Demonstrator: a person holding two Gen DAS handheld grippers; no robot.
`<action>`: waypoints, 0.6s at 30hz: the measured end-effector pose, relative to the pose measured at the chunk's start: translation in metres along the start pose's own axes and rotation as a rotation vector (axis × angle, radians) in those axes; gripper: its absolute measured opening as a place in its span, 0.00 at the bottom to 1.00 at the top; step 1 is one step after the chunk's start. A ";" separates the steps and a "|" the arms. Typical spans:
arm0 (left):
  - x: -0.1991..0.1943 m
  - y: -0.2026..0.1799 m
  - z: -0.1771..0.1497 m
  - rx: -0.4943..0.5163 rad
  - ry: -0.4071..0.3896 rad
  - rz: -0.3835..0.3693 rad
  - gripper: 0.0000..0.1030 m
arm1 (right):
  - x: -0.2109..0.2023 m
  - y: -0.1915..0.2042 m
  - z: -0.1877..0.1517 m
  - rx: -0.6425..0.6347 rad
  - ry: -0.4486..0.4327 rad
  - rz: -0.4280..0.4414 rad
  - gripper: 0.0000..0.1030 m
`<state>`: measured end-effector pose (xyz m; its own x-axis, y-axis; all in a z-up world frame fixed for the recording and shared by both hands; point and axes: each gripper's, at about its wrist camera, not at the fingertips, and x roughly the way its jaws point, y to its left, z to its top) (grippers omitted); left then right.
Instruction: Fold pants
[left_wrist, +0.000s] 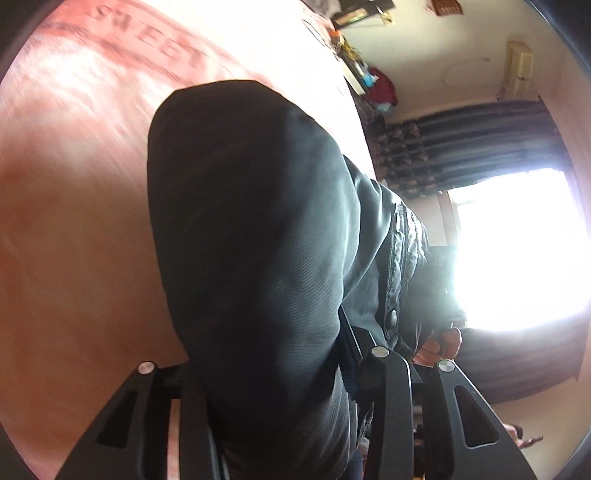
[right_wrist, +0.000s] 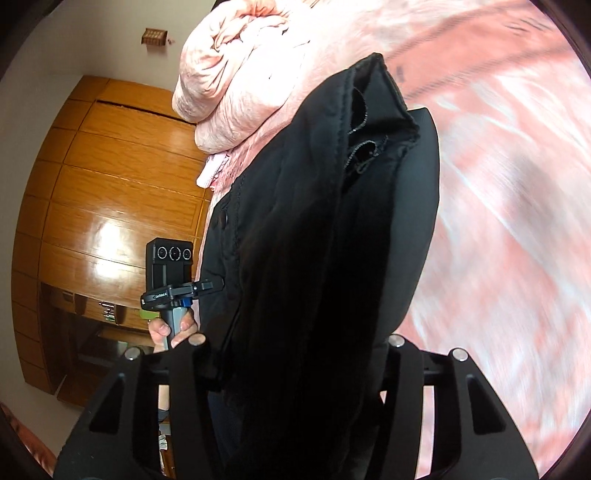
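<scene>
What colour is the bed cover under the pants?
The bed cover is pink with dark printed lettering; the left wrist view shows the lettering best.

A pink bed (right_wrist: 498, 229) with printed lettering carries a crumpled pink quilt (right_wrist: 236, 85) at its edge.

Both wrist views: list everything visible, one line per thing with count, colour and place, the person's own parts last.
pants: one, dark grey-black, clamped in both grippers above the bed
bedsheet: one, pink with lettering, under the pants
quilt: one, pale pink, bunched at the bed's far end
wardrobe: one, orange-brown wood, beside the bed
curtain: one, dark, by the bright window
left hand-held gripper: black, shut on pants
right hand-held gripper: black, shut on pants
hand: one, gripping the other gripper's handle
</scene>
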<state>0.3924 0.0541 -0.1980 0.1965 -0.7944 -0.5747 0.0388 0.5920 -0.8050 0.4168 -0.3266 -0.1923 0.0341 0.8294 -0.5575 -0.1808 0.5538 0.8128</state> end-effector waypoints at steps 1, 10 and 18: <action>-0.005 0.002 0.007 -0.010 0.000 0.008 0.38 | 0.010 0.001 0.009 -0.001 0.006 -0.004 0.49; -0.022 0.077 0.064 -0.112 0.020 0.014 0.38 | 0.087 -0.012 0.066 0.043 0.058 -0.016 0.49; -0.032 0.098 0.047 -0.134 0.015 0.039 0.58 | 0.086 -0.033 0.053 0.078 0.055 -0.094 0.71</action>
<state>0.4361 0.1442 -0.2515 0.1811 -0.7734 -0.6075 -0.1002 0.6000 -0.7937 0.4773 -0.2697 -0.2583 -0.0065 0.7693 -0.6389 -0.1027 0.6350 0.7657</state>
